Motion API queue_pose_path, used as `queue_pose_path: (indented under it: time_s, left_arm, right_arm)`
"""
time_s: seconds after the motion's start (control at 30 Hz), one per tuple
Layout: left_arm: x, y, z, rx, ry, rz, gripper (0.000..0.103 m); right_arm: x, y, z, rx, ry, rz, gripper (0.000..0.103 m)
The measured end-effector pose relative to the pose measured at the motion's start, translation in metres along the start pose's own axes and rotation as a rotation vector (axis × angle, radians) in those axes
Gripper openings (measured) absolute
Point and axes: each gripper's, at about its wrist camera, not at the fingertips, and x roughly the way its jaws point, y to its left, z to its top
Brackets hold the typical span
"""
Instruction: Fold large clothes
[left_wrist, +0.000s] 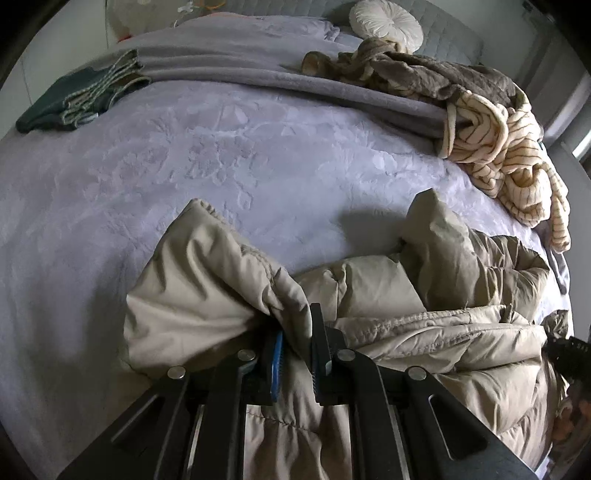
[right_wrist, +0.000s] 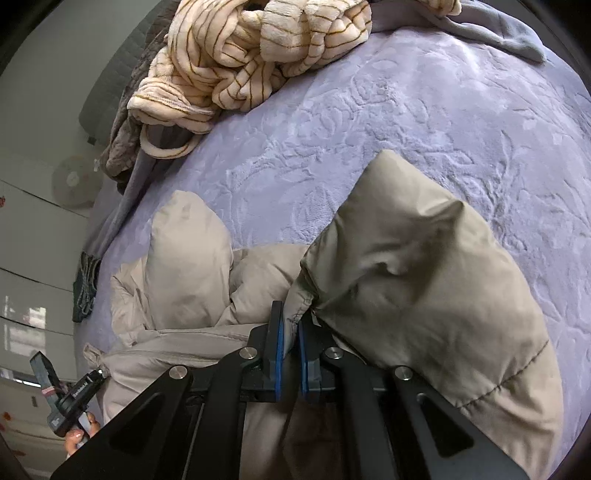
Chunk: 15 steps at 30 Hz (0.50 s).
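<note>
Folding is in its early part: the beige padded jacket (left_wrist: 424, 325) lies bunched on the near side of the bed (left_wrist: 221, 166), and both hand-held grippers have a piece of it.

Starting from the left of the jacket, the left hand-held gripper (left_wrist: 297, 354) is clamped on a thick fold of the beige fabric, with its jaws nearly together and the cloth pinched between the blue pad and the black finger. One puffy part of the jacket stands up beyond this grip and leans toward the middle of the bed.

At the right of the jacket, the right hand-held gripper (right_wrist: 290, 350) is also clamped on a seam edge of the same jacket (right_wrist: 424, 277), the two blue pads almost meeting with only thin fabric between them. A big padded panel hangs over the right of this grip.

Beyond the jacket, at the far side of the bed, a striped cream garment (left_wrist: 506, 155) lies in a heap, and a dark green folded piece (left_wrist: 70, 99) sits at the far left.

I judge that the step in hand is spreading the jacket flat. The next move asks both hands to travel together away from the near edge, keep the fabric tight between them, and lay it down smooth before any release.
</note>
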Motion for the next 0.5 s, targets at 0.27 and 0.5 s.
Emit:
queue_pose_path:
  time_s: [0.27, 0.5]
  left_arm:
    - [-0.082, 0.013, -0.002, -0.027, -0.174, 0.039, 0.089]
    - [-0.053, -0.042, -0.019, 0.065, -0.046, -0.172, 0.049]
  right_arm:
    - [-0.047, 0.021, -0.002, -0.025, -0.032, 0.026, 0.062]
    - [-0.027, 0.078, -0.034, -0.269, 0.047, 0.079, 0.019]
